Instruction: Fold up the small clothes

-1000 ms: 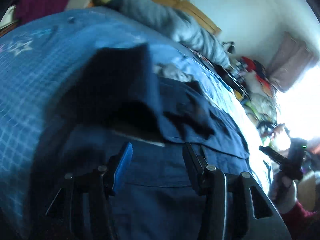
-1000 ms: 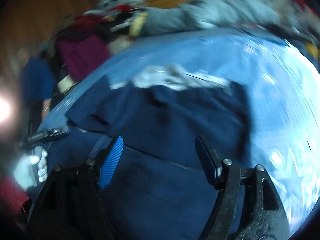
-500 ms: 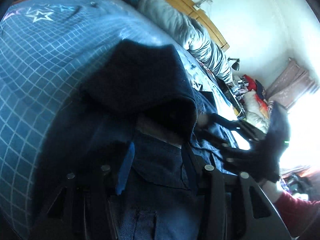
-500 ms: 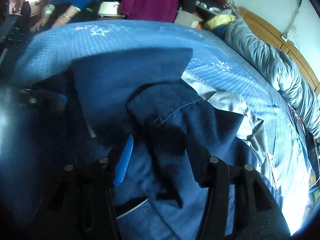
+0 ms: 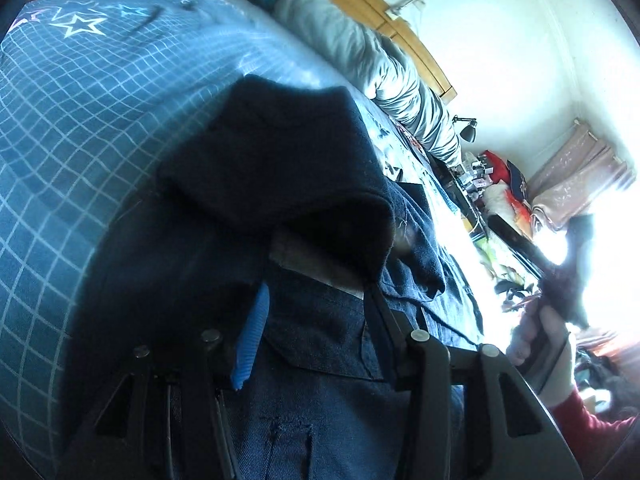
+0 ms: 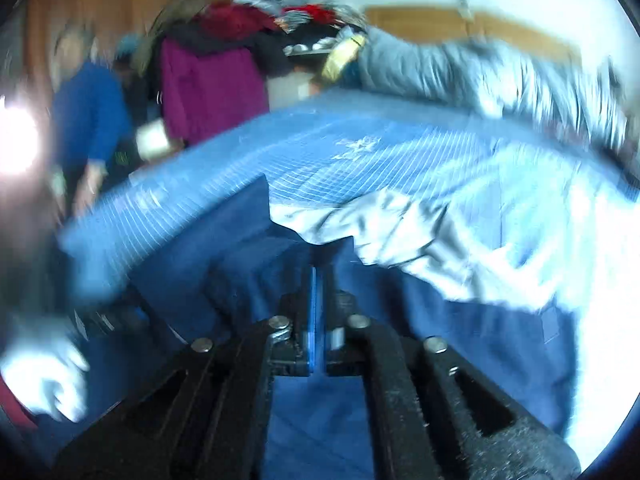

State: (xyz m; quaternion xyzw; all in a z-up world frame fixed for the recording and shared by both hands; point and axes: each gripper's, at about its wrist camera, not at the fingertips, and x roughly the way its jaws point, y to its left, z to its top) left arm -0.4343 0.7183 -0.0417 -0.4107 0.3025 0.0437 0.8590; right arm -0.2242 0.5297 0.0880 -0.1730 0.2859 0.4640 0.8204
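A navy denim garment [image 5: 328,360] lies spread on the blue checked bedspread [image 5: 80,128], one flap [image 5: 280,160] folded over on top. My left gripper [image 5: 316,316] hovers low over it, open, with nothing between its blue pad and black finger. In the blurred right wrist view the right gripper [image 6: 316,276] is shut, its tips pinching the navy garment [image 6: 240,264] beside its pale grey lining [image 6: 400,236]. The right gripper [image 5: 568,280] also shows in the left wrist view, held in a hand at the bed's right side.
A grey duvet [image 5: 384,68] lies along the wooden headboard [image 5: 400,36]. Piled clothes [image 6: 216,80] and a person in blue [image 6: 88,120] are beyond the bed's far left. A gloved hand [image 6: 44,372] is at lower left. Clutter and a lamp [image 5: 468,132] sit by the bright window.
The right gripper has gone from open over the cloth to shut on it and swung quickly. The left gripper has stayed open over the garment, hardly moving.
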